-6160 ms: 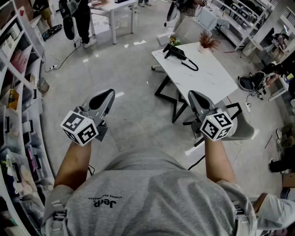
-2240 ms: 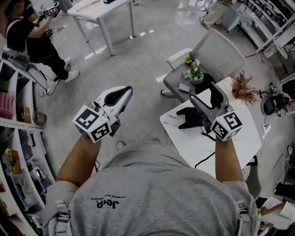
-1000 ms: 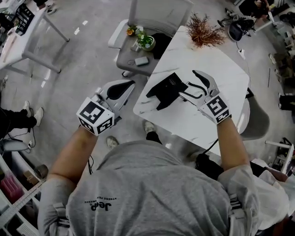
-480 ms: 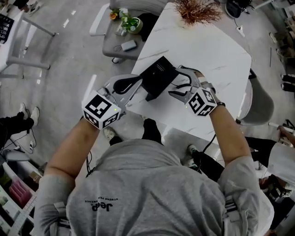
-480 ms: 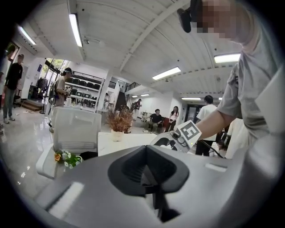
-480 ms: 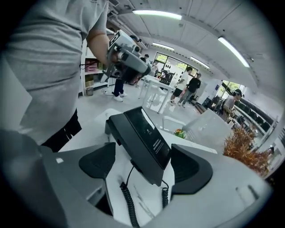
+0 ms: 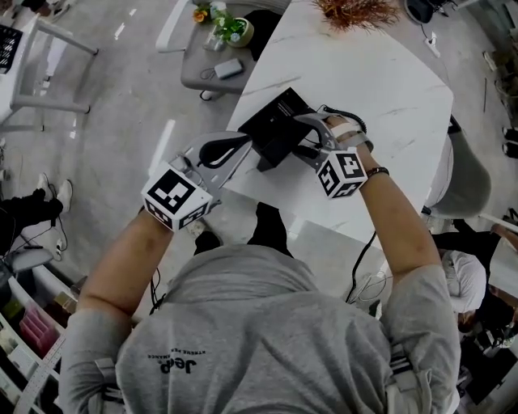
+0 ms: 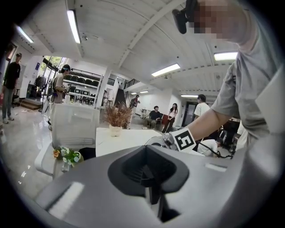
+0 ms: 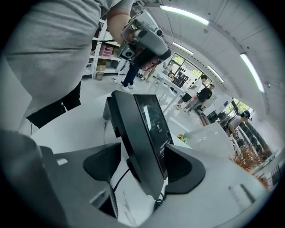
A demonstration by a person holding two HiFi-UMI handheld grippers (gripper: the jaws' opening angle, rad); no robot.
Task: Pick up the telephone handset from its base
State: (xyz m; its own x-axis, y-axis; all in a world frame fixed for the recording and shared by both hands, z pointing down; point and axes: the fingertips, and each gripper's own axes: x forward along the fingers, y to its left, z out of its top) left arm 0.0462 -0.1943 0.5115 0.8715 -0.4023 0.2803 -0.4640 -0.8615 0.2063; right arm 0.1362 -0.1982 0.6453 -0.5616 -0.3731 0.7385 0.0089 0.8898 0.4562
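Note:
A black telephone (image 7: 278,125) sits tilted near the left corner of the white marble table (image 7: 388,97). My right gripper (image 7: 301,139) reaches it from the right. In the right gripper view the telephone's dark slab (image 9: 142,129) stands between the two pads of the right gripper (image 9: 142,165), whose jaws are closing. The right pad (image 9: 185,167) lies against it and the left pad (image 9: 103,162) is a little apart. I cannot tell the handset from the base. My left gripper (image 7: 241,144) is shut on nothing at the table's left edge, beside the telephone. Its joined pads fill the left gripper view (image 8: 151,178).
A dried plant (image 7: 356,10) stands at the table's far end. A grey chair (image 7: 212,61) left of the table carries a small potted plant (image 7: 227,28) and a small device (image 7: 229,69). A cord (image 9: 116,178) trails from under the telephone. People stand far off.
Both grippers came down to the telephone. The right one rolled and now straddles it with narrower jaws. The left one moved in to the table's edge.

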